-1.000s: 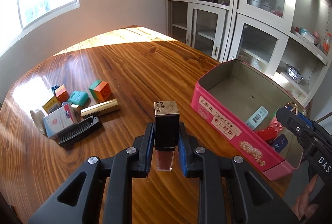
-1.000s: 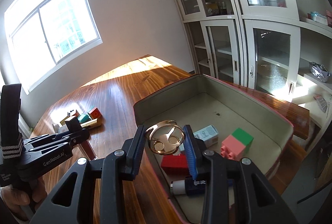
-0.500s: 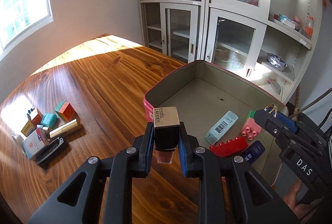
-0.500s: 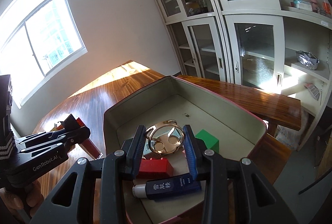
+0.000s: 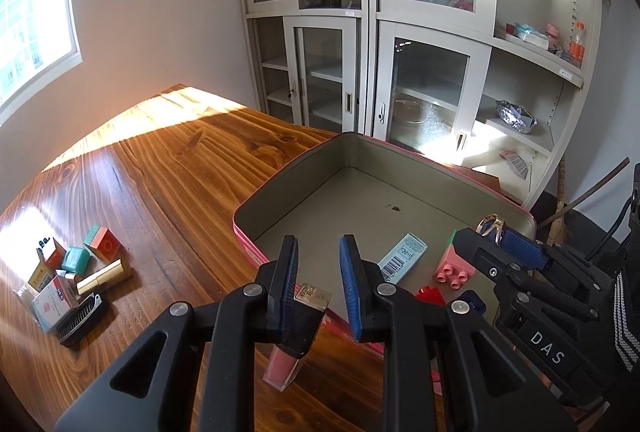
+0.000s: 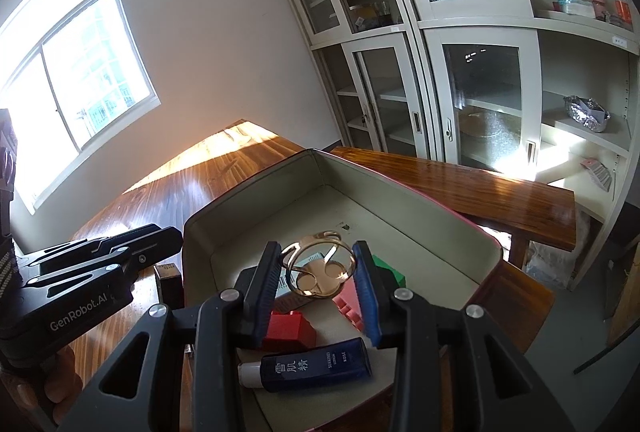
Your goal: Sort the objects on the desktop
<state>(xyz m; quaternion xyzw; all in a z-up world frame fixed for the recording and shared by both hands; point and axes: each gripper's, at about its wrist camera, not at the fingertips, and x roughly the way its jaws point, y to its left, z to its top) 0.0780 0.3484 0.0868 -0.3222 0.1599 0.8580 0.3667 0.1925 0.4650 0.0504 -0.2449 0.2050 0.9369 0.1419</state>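
Sunlit wooden table (image 5: 168, 168) runs before grey glass-door cabinets (image 5: 420, 32), with a pink metal tin with a grey inside (image 5: 304, 176) standing open at its near right end. What the next move turns on is where the dark-capped pink lip-gloss tube (image 5: 298, 332) lies against that tin: in the left wrist view it is tilted, cap up and pink end down, leaning on the left pad and just outside the tin's near wall, seemingly over the wood, not the grey floor. The left gripper (image 5: 319, 268) has its jaws spread wide, the right pad clear of the tube, so the tube looks released or slipping; whether it rests on the table cannot be told. I judge it needs re-gripping or a nudge forward over the rim. The right gripper (image 6: 316, 274) hovers over the tin's interior, jaws narrowed onto a gold wire hair clip with round loops (image 6: 318, 270), held flat between the pads. Below it lie a red toy brick (image 6: 288, 330), a navy cosmetics tube (image 6: 316, 366) and a pink-and-green block (image 6: 382, 284). Unsorted small boxes and blocks (image 5: 68, 280) remain well apart at the far left, nearer the left hand.
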